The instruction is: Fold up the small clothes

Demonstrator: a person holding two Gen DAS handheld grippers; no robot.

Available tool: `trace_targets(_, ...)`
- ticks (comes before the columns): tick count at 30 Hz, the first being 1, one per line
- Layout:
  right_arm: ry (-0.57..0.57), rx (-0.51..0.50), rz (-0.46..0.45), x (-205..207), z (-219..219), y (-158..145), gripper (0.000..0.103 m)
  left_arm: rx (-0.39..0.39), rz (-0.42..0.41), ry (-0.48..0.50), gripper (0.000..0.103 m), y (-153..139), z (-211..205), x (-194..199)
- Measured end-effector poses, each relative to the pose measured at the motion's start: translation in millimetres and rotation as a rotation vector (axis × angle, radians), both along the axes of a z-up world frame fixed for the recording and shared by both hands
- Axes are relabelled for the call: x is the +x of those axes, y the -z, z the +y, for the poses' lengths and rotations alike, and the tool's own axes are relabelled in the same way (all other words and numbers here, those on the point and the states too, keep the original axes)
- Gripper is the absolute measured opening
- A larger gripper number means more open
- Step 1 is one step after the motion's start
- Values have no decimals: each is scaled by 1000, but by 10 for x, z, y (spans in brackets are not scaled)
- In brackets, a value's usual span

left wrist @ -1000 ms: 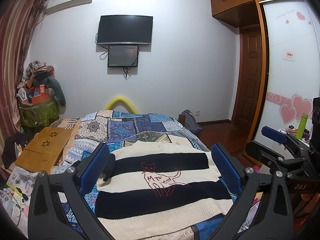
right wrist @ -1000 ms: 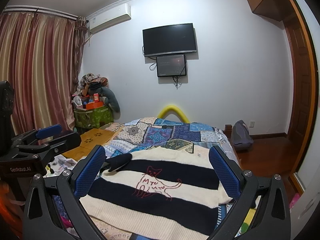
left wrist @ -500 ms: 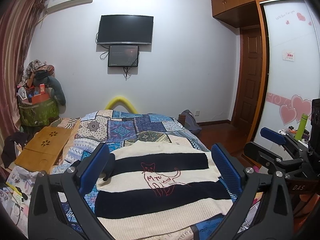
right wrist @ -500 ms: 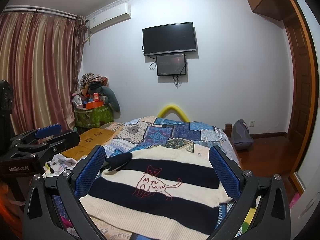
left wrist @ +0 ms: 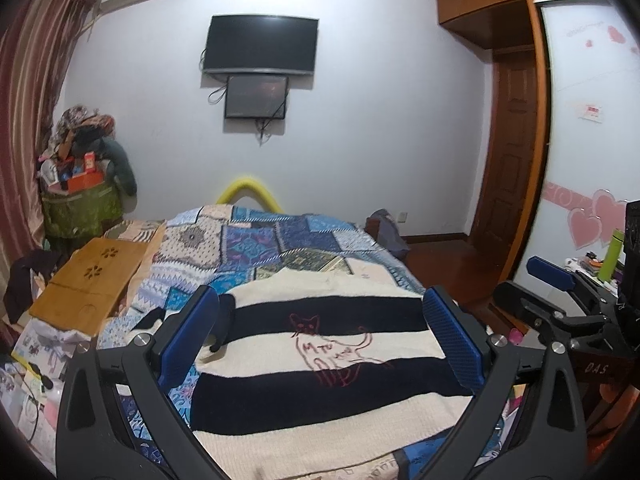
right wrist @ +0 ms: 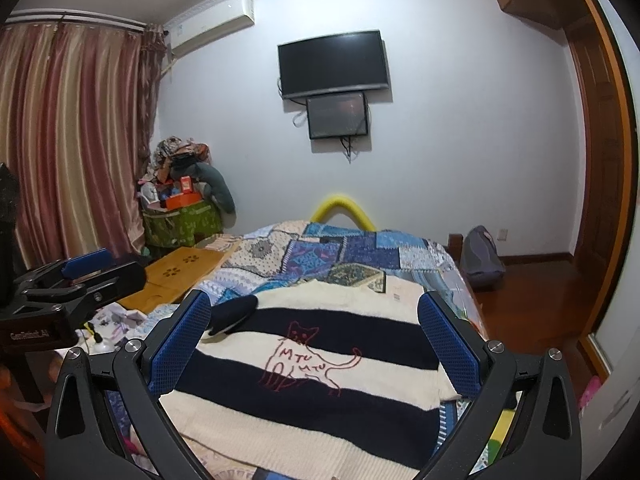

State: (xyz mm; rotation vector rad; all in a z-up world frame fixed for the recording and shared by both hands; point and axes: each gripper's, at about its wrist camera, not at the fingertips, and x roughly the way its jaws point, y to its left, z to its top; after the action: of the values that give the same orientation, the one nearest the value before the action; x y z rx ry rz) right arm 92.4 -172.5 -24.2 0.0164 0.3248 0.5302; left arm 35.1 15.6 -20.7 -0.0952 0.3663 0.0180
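A cream and dark navy striped sweater (left wrist: 320,344) with a red cat outline lies flat on the bed; it also shows in the right wrist view (right wrist: 312,360). A dark sleeve end (right wrist: 236,312) lies folded in at its left edge. My left gripper (left wrist: 320,336) is open and empty, held above the sweater's near part. My right gripper (right wrist: 314,344) is open and empty, also above the sweater. Each gripper shows in the other's view: the right one (left wrist: 560,292) at the right, the left one (right wrist: 76,280) at the left.
The bed has a blue patchwork quilt (left wrist: 280,240). A wooden lap table (left wrist: 92,280) lies at the bed's left side. A pile of clothes and a green basket (left wrist: 80,200) stand in the left corner. A door (left wrist: 512,152) and wardrobe are at the right.
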Motion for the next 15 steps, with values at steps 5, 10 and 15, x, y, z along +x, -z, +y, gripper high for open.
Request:
trace_targets(5,18,-23,22,251,43,157,103,-38,98,-65,103,267,256,299)
trace_targets(10,19,-50,74,566,101,373,103,-100,231,-118,96,683,623,623)
trace_targets(15,1,-96,147,839,165,614,90,-184,379,-164,88,1155,1018,978)
